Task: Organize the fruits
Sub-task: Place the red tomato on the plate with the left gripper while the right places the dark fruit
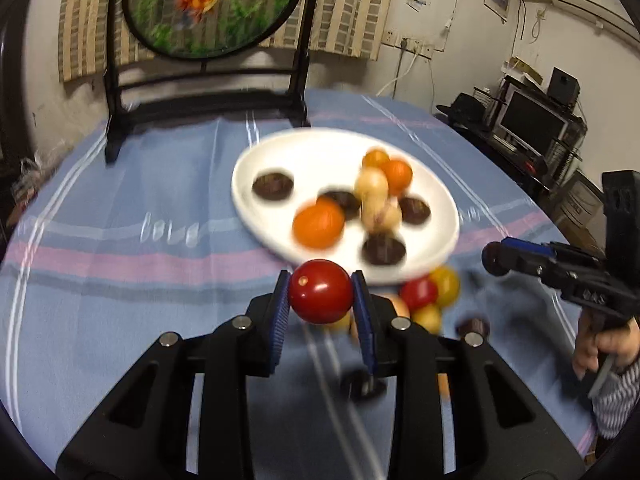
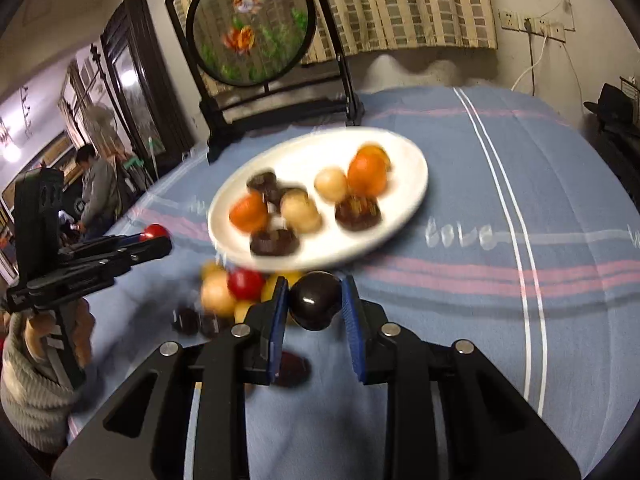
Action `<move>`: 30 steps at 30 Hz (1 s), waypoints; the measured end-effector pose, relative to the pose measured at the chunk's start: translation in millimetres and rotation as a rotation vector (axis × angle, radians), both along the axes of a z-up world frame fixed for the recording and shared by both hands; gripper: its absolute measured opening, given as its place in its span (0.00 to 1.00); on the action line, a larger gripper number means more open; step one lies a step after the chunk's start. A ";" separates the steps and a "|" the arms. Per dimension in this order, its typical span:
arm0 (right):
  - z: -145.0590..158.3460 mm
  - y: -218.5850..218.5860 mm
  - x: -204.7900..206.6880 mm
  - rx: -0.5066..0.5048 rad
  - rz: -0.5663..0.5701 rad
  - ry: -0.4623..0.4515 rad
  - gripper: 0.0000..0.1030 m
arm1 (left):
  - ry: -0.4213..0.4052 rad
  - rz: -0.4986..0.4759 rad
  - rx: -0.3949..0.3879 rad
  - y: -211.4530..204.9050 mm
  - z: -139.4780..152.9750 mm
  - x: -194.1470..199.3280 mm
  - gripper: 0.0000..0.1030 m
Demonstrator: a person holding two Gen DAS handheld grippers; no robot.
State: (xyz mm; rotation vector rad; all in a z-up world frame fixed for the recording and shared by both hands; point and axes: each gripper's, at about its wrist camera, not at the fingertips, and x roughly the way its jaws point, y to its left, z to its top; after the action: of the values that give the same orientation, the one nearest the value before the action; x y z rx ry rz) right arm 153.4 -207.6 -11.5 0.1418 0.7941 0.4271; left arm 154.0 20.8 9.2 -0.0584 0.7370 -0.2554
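My left gripper [image 1: 321,298] is shut on a red cherry tomato [image 1: 320,297] and holds it above the cloth just in front of the white plate [image 1: 256,168]. My right gripper [image 2: 314,306] is shut on a dark round fruit [image 2: 316,300], also just in front of the plate [image 2: 408,168]. The plate holds orange, pale and dark fruits. A loose heap of red and yellow fruits [image 1: 430,294] lies on the cloth by the plate's near edge; it also shows in the right wrist view [image 2: 236,288]. The right gripper shows in the left wrist view [image 1: 496,258], the left gripper in the right wrist view [image 2: 158,240].
A blue striped tablecloth [image 1: 120,240] covers the table. A round goldfish screen on a black stand [image 1: 208,8] stands behind the plate. Small dark fruits [image 2: 192,320] lie loose on the cloth. A monitor and shelves [image 1: 532,120] stand off to the right.
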 end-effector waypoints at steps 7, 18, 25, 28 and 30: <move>-1.0 22.0 66.6 0.051 0.000 0.033 0.27 | 0.025 0.024 -0.040 -19.4 -5.3 63.6 0.30; -20.4 34.5 115.9 0.031 0.015 0.075 0.29 | 0.059 0.019 -0.071 -16.6 -16.9 123.2 0.30; -21.6 23.2 116.4 0.070 -0.014 0.051 0.70 | 0.056 0.026 -0.047 -15.9 -22.7 120.1 0.76; -13.2 18.6 109.5 0.085 -0.035 0.033 0.70 | 0.056 0.047 -0.091 -3.9 -17.3 111.2 0.76; -5.3 15.2 99.8 0.101 -0.041 0.031 0.71 | 0.046 0.067 -0.091 4.6 -15.6 98.1 0.76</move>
State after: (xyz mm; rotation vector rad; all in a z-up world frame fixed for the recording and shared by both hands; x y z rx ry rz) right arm 253.2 -192.5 -16.9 0.2594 0.7987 0.4271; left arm 252.1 25.4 -6.4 -0.1756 0.7671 -0.2237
